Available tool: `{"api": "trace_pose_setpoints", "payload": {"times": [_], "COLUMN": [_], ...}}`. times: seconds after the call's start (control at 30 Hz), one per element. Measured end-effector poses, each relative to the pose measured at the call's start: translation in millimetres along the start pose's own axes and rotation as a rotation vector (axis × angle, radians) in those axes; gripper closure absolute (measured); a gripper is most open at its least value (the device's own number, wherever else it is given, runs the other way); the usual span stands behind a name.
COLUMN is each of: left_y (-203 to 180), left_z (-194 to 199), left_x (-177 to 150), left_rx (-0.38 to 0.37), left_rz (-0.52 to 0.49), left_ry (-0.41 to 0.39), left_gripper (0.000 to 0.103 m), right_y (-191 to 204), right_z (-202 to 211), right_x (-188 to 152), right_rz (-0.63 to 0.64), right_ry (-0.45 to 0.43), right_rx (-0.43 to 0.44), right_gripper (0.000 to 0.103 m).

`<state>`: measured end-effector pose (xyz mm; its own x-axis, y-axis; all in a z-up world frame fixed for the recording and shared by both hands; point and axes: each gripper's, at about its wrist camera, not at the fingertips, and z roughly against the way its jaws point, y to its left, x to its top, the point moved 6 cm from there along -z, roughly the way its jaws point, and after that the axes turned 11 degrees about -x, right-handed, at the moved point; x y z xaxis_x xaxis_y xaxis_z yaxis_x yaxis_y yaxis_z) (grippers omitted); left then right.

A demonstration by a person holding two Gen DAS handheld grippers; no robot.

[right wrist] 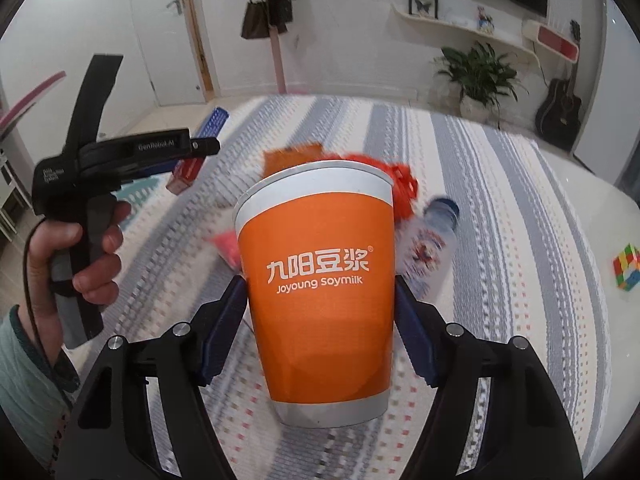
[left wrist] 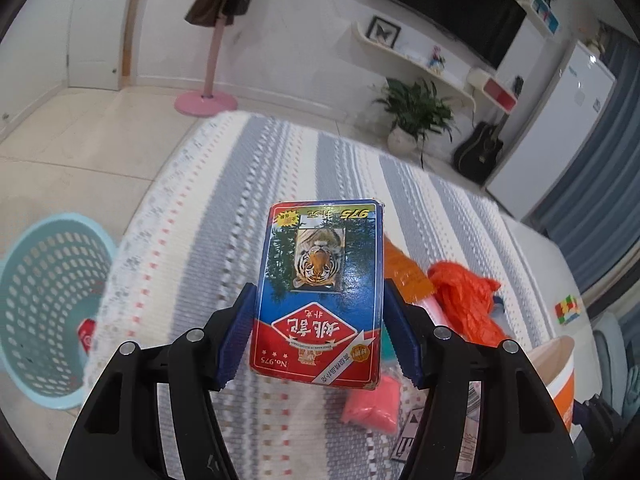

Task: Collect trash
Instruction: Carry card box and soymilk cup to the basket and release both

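Note:
My left gripper (left wrist: 318,332) is shut on a blue and red playing-card box (left wrist: 320,292) with a tiger picture, held above the striped table. My right gripper (right wrist: 320,320) is shut on an orange Joyoung soymilk paper cup (right wrist: 320,280), held upright above the table; the cup's edge also shows in the left wrist view (left wrist: 560,376). A light blue mesh trash basket (left wrist: 44,304) stands on the floor left of the table, with a red item inside. In the right wrist view the left gripper (right wrist: 200,136) and the hand holding it are at the left.
On the striped tablecloth (left wrist: 280,168) lie an orange plastic bag (left wrist: 468,300), an orange wrapper (left wrist: 404,268), a pink packet (left wrist: 372,404), a clear bottle (right wrist: 428,240) and a colourful cube (right wrist: 626,266). A potted plant (left wrist: 416,116), guitar and pink coat stand are beyond.

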<state>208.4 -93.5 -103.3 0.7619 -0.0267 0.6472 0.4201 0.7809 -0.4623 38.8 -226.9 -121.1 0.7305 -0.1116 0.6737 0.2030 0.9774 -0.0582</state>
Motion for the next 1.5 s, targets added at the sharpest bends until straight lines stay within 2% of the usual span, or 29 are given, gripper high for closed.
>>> {"api": "trace_pose_setpoints", "payload": {"times": [0.1,0.23,0.37,0.6,0.8,0.97,1.2,1.5], "left_y": [8,18,41,118,169,215,267,294], "left_z": [16,42,69,123,157,167,167,167], "left_x": [7,16,21,27,25,12,-22,-42], "left_rx": [0.010,0.077,0.123,0.214,0.278,0.339,0.390,0.418], "left_rz": [0.013,-0.013,0.017,0.186,0.272,0.343,0.399,0.447], "left_ry": [-0.038,-0.098,-0.145,-0.233,-0.264,-0.232,-0.127,-0.070], "left_gripper": [0.043,0.043,0.043,0.043,0.043,0.043,0.043,0.042], "right_y": [15,39,75,148,200,244,308,360], "right_z": [9,18,20,18,11,-11,-60,-102], "right_x": [15,38,64,99,116,123,112,86], "right_rz": [0.019,0.052,0.087,0.159,0.189,0.182,0.187,0.241], "right_ry": [-0.049,-0.108,-0.158,-0.216,-0.229,-0.191,-0.061,0.035], "right_rx": [0.003,0.028,0.062,0.128,0.183,0.228,0.303,0.284], "right_gripper": [0.035,0.035,0.035,0.035,0.035,0.035,0.034,0.031]}}
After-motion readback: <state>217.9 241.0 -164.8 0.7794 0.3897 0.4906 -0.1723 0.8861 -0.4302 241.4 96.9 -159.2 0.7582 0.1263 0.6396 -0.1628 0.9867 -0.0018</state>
